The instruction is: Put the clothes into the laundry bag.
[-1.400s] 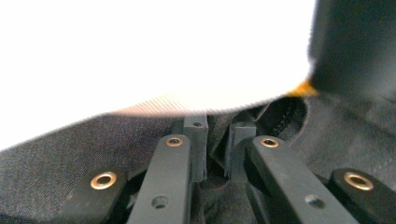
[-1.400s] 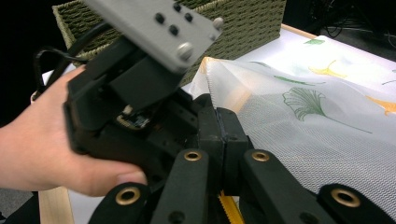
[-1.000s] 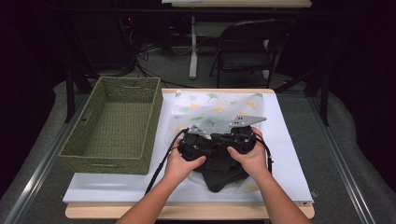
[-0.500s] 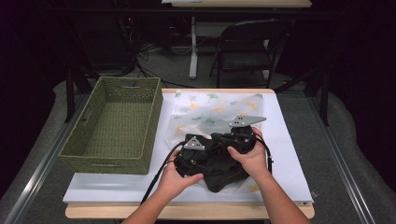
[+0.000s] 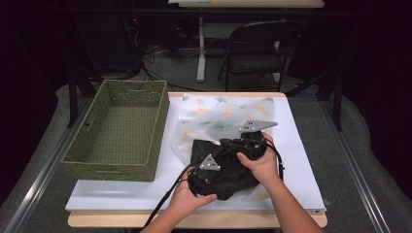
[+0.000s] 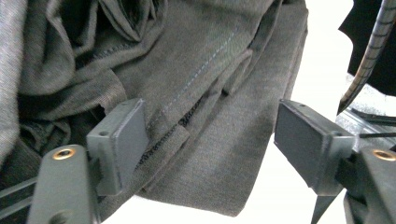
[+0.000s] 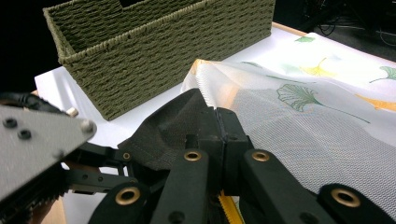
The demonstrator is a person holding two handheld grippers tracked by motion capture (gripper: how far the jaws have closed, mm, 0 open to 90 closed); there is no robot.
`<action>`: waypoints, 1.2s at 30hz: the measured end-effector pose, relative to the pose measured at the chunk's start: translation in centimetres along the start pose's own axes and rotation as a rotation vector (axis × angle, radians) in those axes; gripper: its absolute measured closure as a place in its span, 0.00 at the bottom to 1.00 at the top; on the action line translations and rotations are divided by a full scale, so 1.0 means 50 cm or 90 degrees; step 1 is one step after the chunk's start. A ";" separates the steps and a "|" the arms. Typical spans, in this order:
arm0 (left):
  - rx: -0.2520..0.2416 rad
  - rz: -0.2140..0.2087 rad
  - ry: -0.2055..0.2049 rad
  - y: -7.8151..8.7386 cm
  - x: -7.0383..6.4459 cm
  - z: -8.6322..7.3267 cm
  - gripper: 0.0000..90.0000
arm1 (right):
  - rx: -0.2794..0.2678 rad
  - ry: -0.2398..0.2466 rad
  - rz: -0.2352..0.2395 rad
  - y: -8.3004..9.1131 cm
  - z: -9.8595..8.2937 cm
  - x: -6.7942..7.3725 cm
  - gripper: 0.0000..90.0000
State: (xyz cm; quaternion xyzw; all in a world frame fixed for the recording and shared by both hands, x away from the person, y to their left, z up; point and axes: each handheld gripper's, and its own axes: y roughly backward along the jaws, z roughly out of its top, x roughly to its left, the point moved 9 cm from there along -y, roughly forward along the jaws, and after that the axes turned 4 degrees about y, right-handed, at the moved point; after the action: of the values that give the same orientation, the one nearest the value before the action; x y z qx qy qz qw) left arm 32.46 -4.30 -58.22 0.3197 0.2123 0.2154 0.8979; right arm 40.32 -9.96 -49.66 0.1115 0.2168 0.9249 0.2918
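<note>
A dark grey garment (image 5: 221, 167) lies bunched at the near middle of the white table (image 5: 301, 160), partly over a translucent leaf-print bag (image 5: 223, 111). The left gripper (image 5: 204, 177) sits at the garment's 7 o'clock edge; in the left gripper view its 2 jaws stand spread wide, released, with a stitched hem of the garment (image 6: 205, 116) lying between them and touching the left pad. The right gripper (image 5: 243, 143) is at the garment's 1 o'clock corner; in the right gripper view its jaws are clenched together on a fold of the dark cloth (image 7: 180, 128). A green woven basket (image 5: 121, 128) stands at 9 o'clock, just beside the bag.
</note>
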 end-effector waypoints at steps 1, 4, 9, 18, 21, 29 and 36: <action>-0.001 0.005 0.001 -0.003 -0.001 -0.003 0.26 | 0.000 0.000 0.000 0.000 0.000 0.000 1.00; 0.006 0.009 -0.006 -0.010 -0.001 -0.010 0.25 | 0.001 0.001 0.000 0.000 0.000 0.001 1.00; 0.018 0.021 -0.018 -0.019 0.006 -0.016 0.23 | 0.001 0.002 0.002 -0.001 -0.001 0.001 1.00; 0.030 0.039 -0.027 -0.029 0.009 -0.028 0.26 | 0.000 0.000 0.002 0.001 0.000 0.001 1.00; 0.032 0.039 -0.027 -0.029 0.011 -0.031 0.26 | -0.001 0.000 0.002 0.000 0.000 0.001 1.00; 0.043 0.058 -0.023 -0.036 0.030 -0.034 0.52 | 0.001 0.002 0.003 -0.001 0.000 0.002 1.00; 0.044 0.039 -0.004 -0.034 0.040 -0.035 0.86 | 0.002 -0.001 0.004 -0.002 -0.002 0.003 1.00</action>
State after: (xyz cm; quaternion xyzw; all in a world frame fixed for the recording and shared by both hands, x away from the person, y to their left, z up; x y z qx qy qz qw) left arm 33.60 -3.59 -61.09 0.3576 0.2071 0.2345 0.8799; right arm 40.23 -9.82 -49.78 0.1133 0.2174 0.9255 0.2888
